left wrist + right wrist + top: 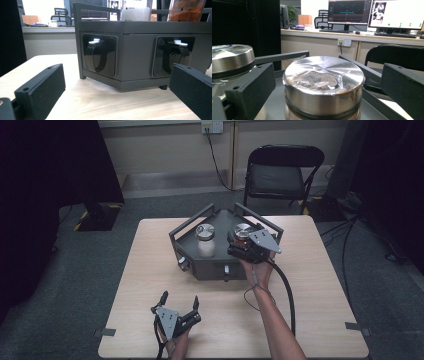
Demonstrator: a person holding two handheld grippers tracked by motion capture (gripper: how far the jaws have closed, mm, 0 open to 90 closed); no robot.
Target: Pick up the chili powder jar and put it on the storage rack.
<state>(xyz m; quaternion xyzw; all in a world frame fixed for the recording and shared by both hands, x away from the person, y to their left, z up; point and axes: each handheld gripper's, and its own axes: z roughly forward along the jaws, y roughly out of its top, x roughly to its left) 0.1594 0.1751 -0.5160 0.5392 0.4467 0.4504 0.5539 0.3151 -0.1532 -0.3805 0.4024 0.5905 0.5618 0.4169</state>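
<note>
A dark grey rack (210, 267) stands at the middle of the wooden table (310, 285). In it are two metal-lidded jars: one with white contents (205, 240), and to its right one with red-brown contents (242, 231). My right gripper (236, 240) reaches over the rack, and its jaws stand open on either side of the red-brown jar's lid (324, 77), with a gap on both sides. My left gripper (180, 297) rests open near the table's front edge and points at the rack's front. There, two black knobs with white tabs (96, 53) (178, 56) sit in recesses.
A black folding chair (280, 170) stands behind the table. The rack's raised bars (282, 57) run close beside the jars. A cable (287, 295) trails from the right gripper across the table. A desk with monitors (397, 13) lies far behind.
</note>
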